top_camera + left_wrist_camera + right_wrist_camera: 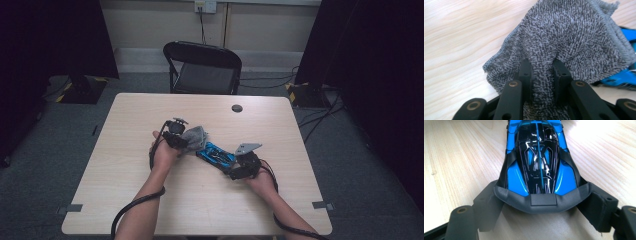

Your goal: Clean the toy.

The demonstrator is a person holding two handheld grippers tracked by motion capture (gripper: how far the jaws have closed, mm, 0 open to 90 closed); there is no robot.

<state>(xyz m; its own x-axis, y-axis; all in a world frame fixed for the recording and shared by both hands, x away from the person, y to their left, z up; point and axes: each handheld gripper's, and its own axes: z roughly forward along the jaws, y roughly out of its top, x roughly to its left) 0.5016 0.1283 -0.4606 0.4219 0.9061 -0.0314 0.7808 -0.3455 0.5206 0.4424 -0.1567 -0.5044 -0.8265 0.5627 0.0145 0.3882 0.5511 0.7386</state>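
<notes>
Grey cloth, pinched in left gripper, is wiping blue toy car at table centre; right gripper is clamping its tail; next: sweep along the bodywork

high view dim, dark corners | gripper views bright, sharp | glare on toy car roof

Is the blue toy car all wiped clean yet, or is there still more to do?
Both things are already picked up: the right gripper clamps one end of the blue toy car, and the left gripper pinches the grey cloth. Right now the cloth lies against the car's other end. The shiny top near the right gripper has no cloth on it, so wiping probably isn't finished.
</notes>
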